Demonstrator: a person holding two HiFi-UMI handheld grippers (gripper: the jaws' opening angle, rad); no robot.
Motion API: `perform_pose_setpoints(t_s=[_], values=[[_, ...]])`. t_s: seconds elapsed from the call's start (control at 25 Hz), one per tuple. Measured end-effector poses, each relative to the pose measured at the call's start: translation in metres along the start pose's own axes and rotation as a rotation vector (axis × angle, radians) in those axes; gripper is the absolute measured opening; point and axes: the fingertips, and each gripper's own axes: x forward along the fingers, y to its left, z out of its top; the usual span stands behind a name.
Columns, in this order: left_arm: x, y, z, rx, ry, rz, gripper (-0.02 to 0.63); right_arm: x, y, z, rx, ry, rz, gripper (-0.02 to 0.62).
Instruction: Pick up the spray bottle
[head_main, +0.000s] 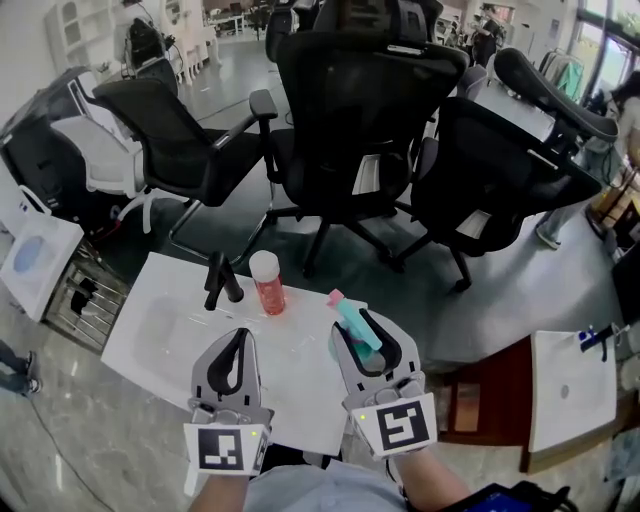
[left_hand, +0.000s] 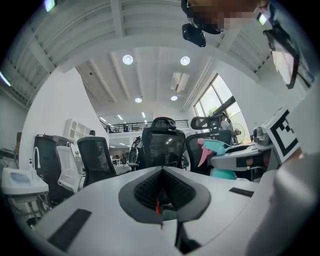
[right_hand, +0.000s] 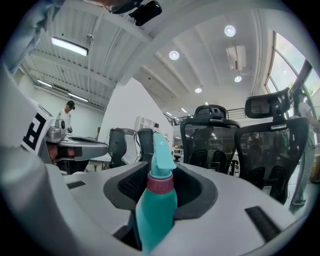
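The fingers of the right gripper are partly spread and clamp the teal spray bottle by its body. Its pink collar and nozzle stand up between them. In the head view this gripper holds the spray bottle tilted over the right part of the desk, with its pink trigger pointing away and to the left. The left gripper has its fingers pressed together with nothing between them. It hangs over the desk's near edge just beside the right one.

The white desk also carries a pink bottle with a white cap, upright near the far edge, and a black tool just left of it. The two stand apart from each other.

Black office chairs crowd the grey floor beyond the far edge. A second white desk stands well to the right. The left half of the desk is bare.
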Motion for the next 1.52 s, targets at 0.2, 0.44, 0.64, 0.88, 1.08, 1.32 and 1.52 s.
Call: perform_pose_setpoints(t_s=[0.2,0.44,0.64,0.88,1.08,1.32,1.52], values=[[-0.008,0.000,0.014,0.024,-0.038,0.013,0.015,-0.014,0.004,0.014,-0.012,-0.036,0.001,0.160],[-0.013,-0.002,0.021,0.061,-0.044,0.011,0.017,-0.021,0.007,0.017,-0.016,-0.043,0.003,0.158],[-0.012,-0.004,0.023,0.069,-0.044,0.002,0.015,-0.021,0.005,0.019,-0.023,-0.051,-0.008,0.158],[-0.010,-0.007,0.024,0.061,-0.045,-0.006,0.016,-0.019,0.004,0.019,-0.019,-0.056,-0.007,0.158],[-0.008,-0.009,0.025,0.031,-0.044,-0.007,0.015,-0.017,0.003,0.019,-0.011,-0.059,-0.006,0.158],[-0.004,-0.011,0.022,0.032,-0.044,-0.008,0.017,-0.015,0.000,0.015,-0.006,-0.055,-0.010,0.158],[-0.002,-0.012,0.019,0.035,-0.032,-0.014,0.015,-0.016,-0.003,0.013,-0.005,-0.051,-0.014,0.158]])
